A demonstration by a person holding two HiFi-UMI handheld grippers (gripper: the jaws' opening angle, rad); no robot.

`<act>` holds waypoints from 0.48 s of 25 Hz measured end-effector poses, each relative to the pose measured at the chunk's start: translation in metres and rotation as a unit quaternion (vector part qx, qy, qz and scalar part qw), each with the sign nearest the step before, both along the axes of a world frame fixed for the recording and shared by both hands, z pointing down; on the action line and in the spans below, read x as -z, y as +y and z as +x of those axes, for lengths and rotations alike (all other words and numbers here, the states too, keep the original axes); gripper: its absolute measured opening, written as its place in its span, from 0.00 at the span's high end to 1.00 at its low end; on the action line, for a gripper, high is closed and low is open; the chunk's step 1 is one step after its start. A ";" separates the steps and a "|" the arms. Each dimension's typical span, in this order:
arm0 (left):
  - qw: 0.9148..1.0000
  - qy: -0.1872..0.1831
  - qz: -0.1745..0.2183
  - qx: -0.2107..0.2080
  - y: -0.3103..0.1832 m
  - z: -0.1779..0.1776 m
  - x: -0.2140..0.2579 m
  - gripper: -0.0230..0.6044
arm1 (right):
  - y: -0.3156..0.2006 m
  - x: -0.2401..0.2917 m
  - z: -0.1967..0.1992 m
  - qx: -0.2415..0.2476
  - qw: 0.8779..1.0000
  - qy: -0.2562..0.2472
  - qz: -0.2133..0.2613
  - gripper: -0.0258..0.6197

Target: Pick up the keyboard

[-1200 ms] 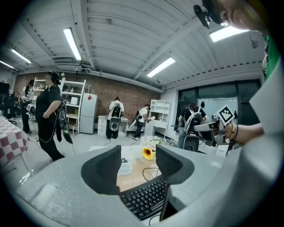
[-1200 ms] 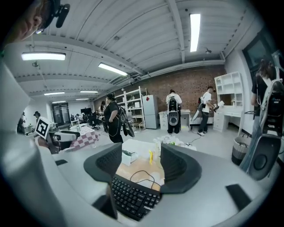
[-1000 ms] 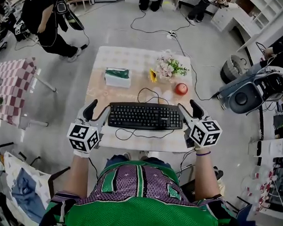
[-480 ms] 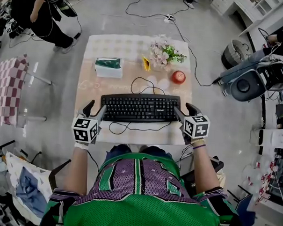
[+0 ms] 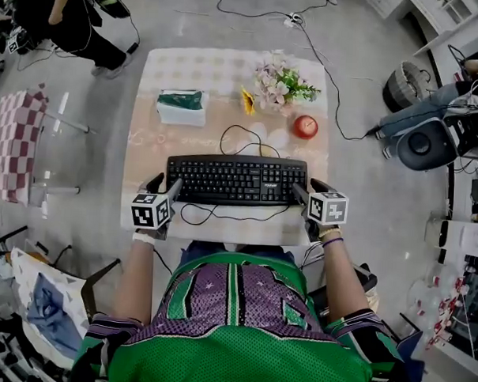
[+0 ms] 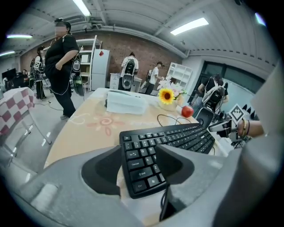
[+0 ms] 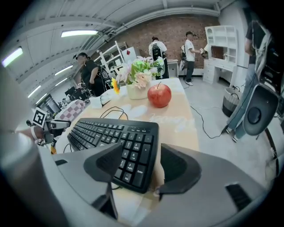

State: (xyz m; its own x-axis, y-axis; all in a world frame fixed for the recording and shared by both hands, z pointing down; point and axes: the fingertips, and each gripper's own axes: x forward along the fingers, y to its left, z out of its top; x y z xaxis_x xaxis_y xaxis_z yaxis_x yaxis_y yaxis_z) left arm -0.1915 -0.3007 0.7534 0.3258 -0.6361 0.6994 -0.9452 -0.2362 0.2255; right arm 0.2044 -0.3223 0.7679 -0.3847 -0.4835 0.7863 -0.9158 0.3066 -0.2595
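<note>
A black keyboard (image 5: 236, 181) lies flat across the near part of a beige table (image 5: 146, 146), and its cable (image 5: 243, 139) loops behind it. My left gripper (image 5: 164, 188) is open at the keyboard's left end. In the left gripper view that end (image 6: 142, 166) sits between the two jaws of the left gripper (image 6: 140, 164). My right gripper (image 5: 309, 189) is open at the right end. The right gripper view shows the number-pad end of the keyboard (image 7: 133, 155) between the jaws of the right gripper (image 7: 140, 166). The keyboard rests on the table.
Behind the keyboard stand a green-topped tissue box (image 5: 180, 106), a pot of flowers (image 5: 279, 83), a small sunflower (image 5: 247, 106) and a red apple (image 5: 305, 127). A checked table (image 5: 12, 145) is at the left, grey equipment (image 5: 431, 139) at the right, and a person (image 5: 65, 16) stands far left.
Both grippers have moved forward and inward, from beside the keyboard's near corners to straddling its two ends. The keyboard has not moved on the table.
</note>
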 end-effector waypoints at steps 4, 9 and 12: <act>1.000 -0.004 -0.026 0.015 -0.001 -0.007 -0.019 0.58 | -0.002 -0.012 -0.001 0.008 1.000 -0.007 -0.017 0.56; 0.999 0.015 -0.043 0.030 -0.002 -0.011 -0.032 0.58 | -0.006 -0.019 -0.006 0.011 0.999 -0.027 -0.032 0.56; 0.998 0.031 -0.052 0.024 -0.003 -0.011 -0.033 0.58 | -0.011 -0.018 -0.006 0.012 0.999 -0.023 -0.029 0.56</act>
